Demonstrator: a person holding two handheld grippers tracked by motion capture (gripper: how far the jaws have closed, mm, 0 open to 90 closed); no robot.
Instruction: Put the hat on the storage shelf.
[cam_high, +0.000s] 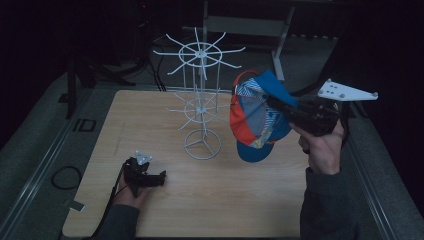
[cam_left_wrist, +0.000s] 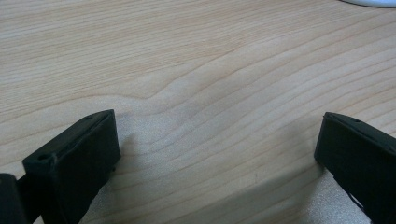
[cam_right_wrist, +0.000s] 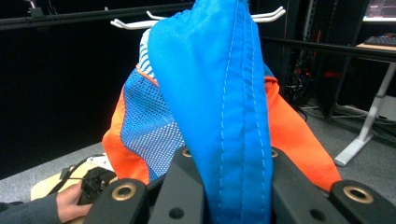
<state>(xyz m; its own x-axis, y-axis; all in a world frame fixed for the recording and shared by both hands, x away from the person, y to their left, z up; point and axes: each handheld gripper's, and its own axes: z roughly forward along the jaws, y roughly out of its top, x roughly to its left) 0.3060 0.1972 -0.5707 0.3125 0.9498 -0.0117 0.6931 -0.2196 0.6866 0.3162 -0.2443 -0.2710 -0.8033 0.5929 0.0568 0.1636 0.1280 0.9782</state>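
We hold cap (cam_high: 257, 117) by blue brim in right gripper (cam_high: 280, 106), jaws clamped — right of centre, beside rack (cam_high: 201, 100). Left gripper (cam_high: 150, 178) wide apart, empty, resting lower left on table (cam_high: 215, 200). Risk: cap snags hook, rack tips.

I see the right gripper (cam_high: 280, 107) raised above the table's (cam_high: 225, 205) right side, with the cap (cam_high: 257, 117) clamped between its jaws and hanging just left of it; the wire rack (cam_high: 201, 100) stands further left of that claw, near the cap but apart from it. The left gripper (cam_high: 150, 175) sits low at the table's near-left, well apart from the right one, with the rack beyond it and to its right. Bare tabletop lies between its spread jaws.
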